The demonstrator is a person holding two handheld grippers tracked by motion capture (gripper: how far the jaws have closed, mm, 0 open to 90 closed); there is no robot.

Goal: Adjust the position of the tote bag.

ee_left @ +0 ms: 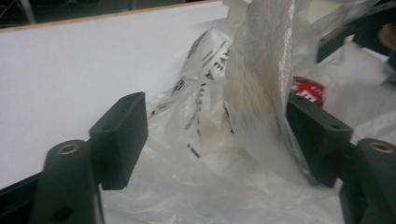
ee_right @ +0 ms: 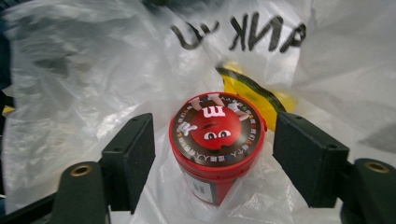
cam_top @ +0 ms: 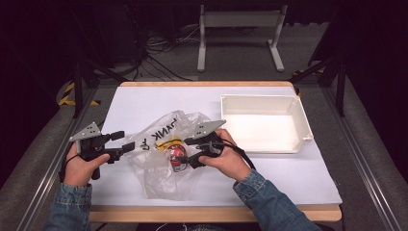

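On the white table (cam_top: 134,103), a clear plastic bag (cam_top: 163,178) printed with black lettering lies crumpled between your two hands, with a red candy tub (cam_top: 176,155) lying on it near the middle. Your left gripper (cam_top: 126,141) points right at the bag's left edge; in the left gripper view its jaws stand wide apart, a raised fold of the bag (ee_left: 261,93) resting against the right-hand jaw without being clamped. Your right gripper (cam_top: 190,152) points left at the tub; in the right gripper view the jaws stand open on either side of the tub (ee_right: 216,142), a gap showing at each side of its cartoon-faced lid. Beyond your right hand (cam_top: 228,159), a white bin (cam_top: 303,122) sits at the table's far right, apart from the bag.
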